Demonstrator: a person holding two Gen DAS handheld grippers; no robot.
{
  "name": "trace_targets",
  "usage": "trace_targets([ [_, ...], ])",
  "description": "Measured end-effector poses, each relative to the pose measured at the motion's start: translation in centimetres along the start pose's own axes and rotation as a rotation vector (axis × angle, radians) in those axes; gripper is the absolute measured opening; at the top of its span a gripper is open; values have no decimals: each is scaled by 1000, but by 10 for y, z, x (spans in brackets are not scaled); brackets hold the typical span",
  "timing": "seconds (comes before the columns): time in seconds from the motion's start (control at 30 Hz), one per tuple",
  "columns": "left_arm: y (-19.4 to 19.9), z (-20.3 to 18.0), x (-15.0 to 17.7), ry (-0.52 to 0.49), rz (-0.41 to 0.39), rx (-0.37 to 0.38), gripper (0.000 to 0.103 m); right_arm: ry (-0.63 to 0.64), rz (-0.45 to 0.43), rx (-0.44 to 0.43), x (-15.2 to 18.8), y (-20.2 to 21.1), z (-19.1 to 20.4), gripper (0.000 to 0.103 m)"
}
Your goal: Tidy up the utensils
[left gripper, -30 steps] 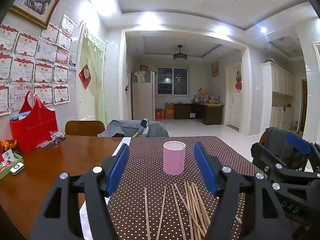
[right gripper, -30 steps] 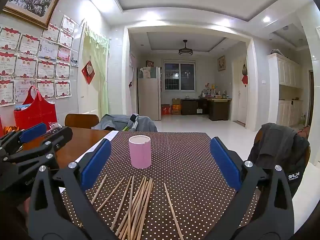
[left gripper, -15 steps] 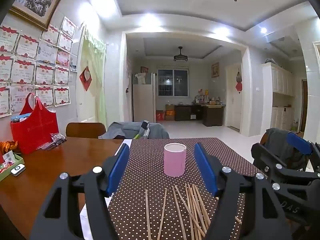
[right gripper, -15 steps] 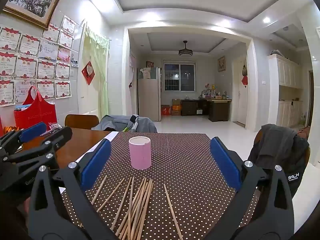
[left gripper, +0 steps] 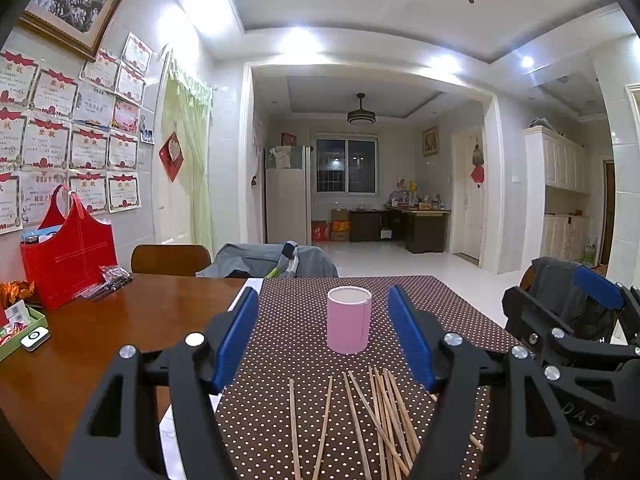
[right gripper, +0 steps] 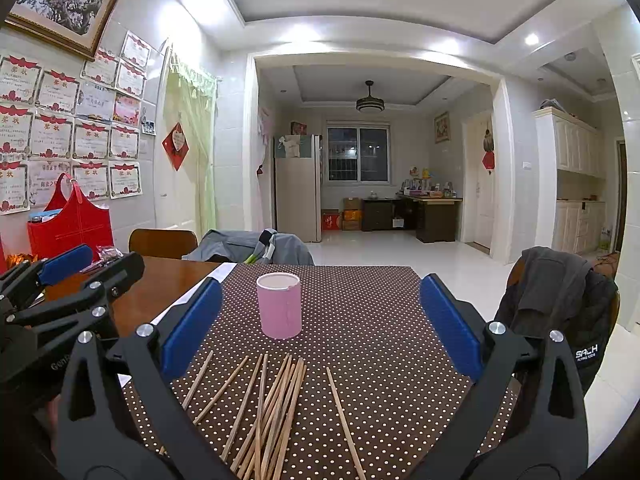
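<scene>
A pink cup stands upright and empty on the brown dotted tablecloth. Several wooden chopsticks lie loose on the cloth in front of it. In the right wrist view the pink cup stands beyond the chopsticks. My left gripper is open and empty, above the chopsticks with the cup between its fingers in view. My right gripper is open wide and empty, just right of the left one.
The wooden table extends left with a red bag, a small packet and a green tray. Chairs with jackets stand at the far end and at the right.
Both grippers have stayed nearly still; the left view has risen or tilted very slightly. Cup and chopsticks have not moved.
</scene>
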State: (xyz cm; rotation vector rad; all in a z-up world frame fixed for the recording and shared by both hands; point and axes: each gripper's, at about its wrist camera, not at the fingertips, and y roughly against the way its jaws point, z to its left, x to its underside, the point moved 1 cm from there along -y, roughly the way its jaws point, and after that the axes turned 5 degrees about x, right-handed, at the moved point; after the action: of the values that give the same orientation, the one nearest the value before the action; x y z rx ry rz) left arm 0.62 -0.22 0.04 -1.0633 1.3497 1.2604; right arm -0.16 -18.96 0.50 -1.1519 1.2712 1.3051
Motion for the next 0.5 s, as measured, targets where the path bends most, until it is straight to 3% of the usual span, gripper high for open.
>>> trace_targets([
  [0.5, 0, -2, 0, 1, -3, 2, 67, -7, 1, 4, 1, 2, -4, 97],
])
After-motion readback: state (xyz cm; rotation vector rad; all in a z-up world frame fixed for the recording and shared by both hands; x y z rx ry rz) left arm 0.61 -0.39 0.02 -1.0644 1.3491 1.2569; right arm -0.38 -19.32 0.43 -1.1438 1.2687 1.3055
